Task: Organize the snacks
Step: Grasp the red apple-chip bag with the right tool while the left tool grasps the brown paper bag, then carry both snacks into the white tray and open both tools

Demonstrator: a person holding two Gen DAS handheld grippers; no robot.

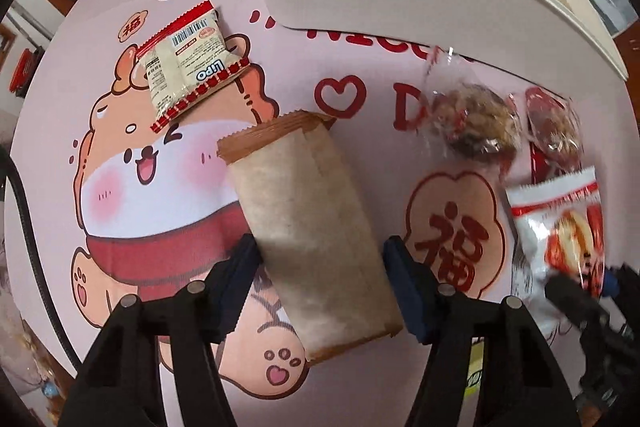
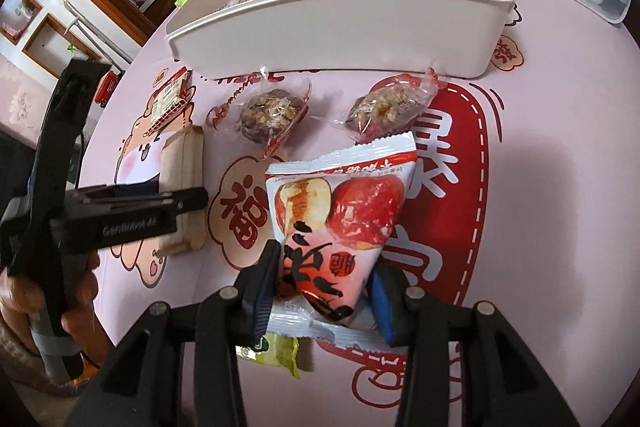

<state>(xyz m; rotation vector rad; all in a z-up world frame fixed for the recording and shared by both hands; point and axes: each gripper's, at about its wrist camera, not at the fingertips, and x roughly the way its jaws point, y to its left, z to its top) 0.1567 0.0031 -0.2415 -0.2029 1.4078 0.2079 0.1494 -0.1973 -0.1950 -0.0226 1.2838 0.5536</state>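
Two hand-held grippers work over the table point(image 1: 280, 7). The left hand-held gripper point(image 1: 322, 259) clamps the brown packet point(image 1: 304, 219); the right hand-held gripper point(image 2: 326, 277) pinches the apple-print packet point(image 2: 340, 211).

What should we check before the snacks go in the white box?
1. Right gripper fingers squeezing the red-and-white packet: ok.
2. Left gripper fingers around the brown packet: ok on both sides, but whether they grip firmly: cannot tell.
3. Room in the white box: ok, its near-left part looks free; snacks sit toward the back.
4. Path to the box: ok, the two clear-wrapped snacks lie low on the table.
5. Green packet under the right gripper not snagged: cannot tell.
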